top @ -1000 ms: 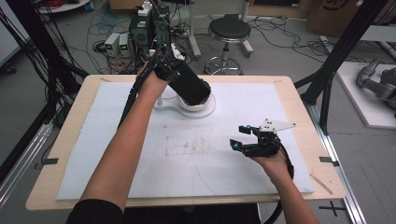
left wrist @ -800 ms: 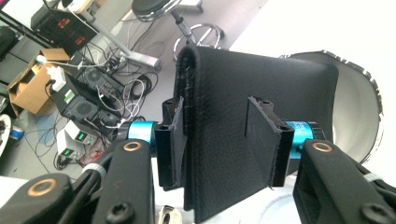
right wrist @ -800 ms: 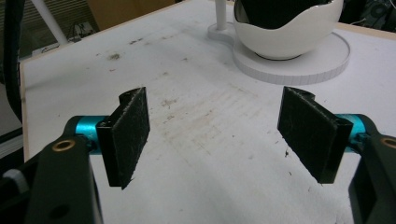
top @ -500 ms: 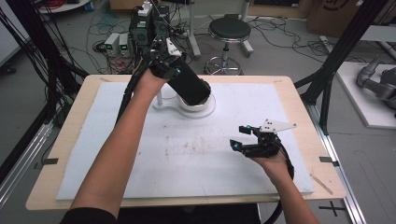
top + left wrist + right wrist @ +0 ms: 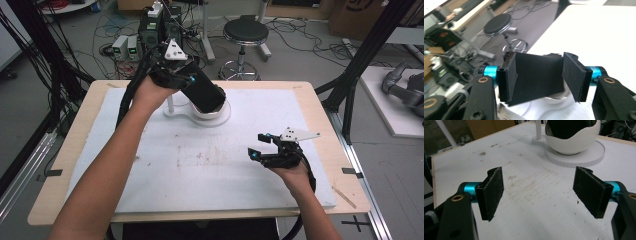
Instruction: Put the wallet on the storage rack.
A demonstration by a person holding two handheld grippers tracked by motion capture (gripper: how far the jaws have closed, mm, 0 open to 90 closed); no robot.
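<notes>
- Left claw [image 5: 192,82] sits at the far side of the counter [image 5: 310,95], above the white bowl [image 5: 215,107]. Its jaws have just been opening.
- In the left gripper view the black cylinder [image 5: 537,76] stands between the pads. The left pad lies against it; the right pad [image 5: 574,75] shows a narrow gap. Whether any pressure remains cannot be told.
- Black cylinder leans tilted, with its lower end inside the white bowl; that end is hidden by the bowl's wall. Its surface is dark and featureless, so no finer name is possible.
- White bowl rests on a round white base [image 5: 584,157] with a thin upright post [image 5: 538,130]; the post's top is cut off in the right gripper view.
- Right claw [image 5: 262,145] is held near the counter's right edge, well apart from the bowl, jaws wide with nothing between them.
- White mat [image 5: 200,170] is scuffed at the centre.
- The person's forearms are cut off at the bottom of the high view.
</notes>
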